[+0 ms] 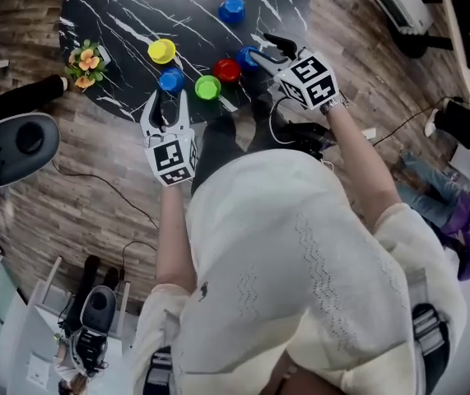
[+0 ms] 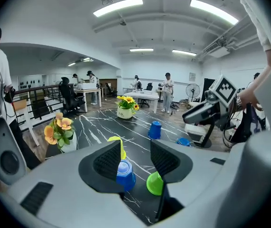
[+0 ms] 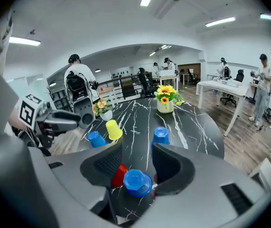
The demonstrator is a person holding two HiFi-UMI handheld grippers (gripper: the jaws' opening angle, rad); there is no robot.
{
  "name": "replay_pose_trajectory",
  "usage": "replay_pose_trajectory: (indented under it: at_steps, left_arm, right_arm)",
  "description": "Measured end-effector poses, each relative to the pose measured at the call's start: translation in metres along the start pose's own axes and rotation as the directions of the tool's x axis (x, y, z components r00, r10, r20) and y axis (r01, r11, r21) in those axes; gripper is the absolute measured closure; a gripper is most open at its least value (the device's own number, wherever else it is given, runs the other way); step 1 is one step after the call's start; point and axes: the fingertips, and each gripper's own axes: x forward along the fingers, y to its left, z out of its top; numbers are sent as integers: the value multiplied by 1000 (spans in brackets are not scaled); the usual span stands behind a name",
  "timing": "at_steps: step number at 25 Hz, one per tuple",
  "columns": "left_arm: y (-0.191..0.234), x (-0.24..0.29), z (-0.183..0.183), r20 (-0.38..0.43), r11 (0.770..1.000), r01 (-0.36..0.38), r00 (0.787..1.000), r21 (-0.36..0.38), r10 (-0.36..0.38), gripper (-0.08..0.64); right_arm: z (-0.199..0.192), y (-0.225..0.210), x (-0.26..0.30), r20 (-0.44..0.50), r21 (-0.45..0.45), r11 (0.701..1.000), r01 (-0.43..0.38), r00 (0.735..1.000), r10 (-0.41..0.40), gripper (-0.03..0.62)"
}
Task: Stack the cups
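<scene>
Jaws stand apart on both: left gripper (image 2: 135, 151) straddles an upturned blue cup (image 2: 125, 174) on the bench (image 1: 119, 15), cup nearer the left jaw, green cup (image 2: 154, 184) just beside the right jaw; right gripper (image 3: 136, 151) has a second blue cup (image 3: 136, 183) between its jaws, red cup (image 3: 119, 175) just behind, no squeeze showing. Looks like pickup for stacking, so I'd centre each cup before closing, keep the left's right jaw clear of the green one, grip the wall lightly, lift straight up and lower it square over the next.
</scene>
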Motion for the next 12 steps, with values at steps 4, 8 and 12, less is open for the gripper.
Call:
replay_pose_trajectory:
  at_steps: [4,8,12]
  left_arm:
    - [8,9,-15,-36,1000,-3,999,2,4,348]
    - [15,18,-28,-63,1000,7,998,7,-7,337]
    - [19,29,-43,-106,999,23,994,28,-20,319]
  right_arm:
    - [33,2,-18,102,65,998,11,995,-18,417]
    - [57,6,-34,181,137,990,18,983,-43,453]
    - [71,8,-50,226,171,983,65,969,-103,553]
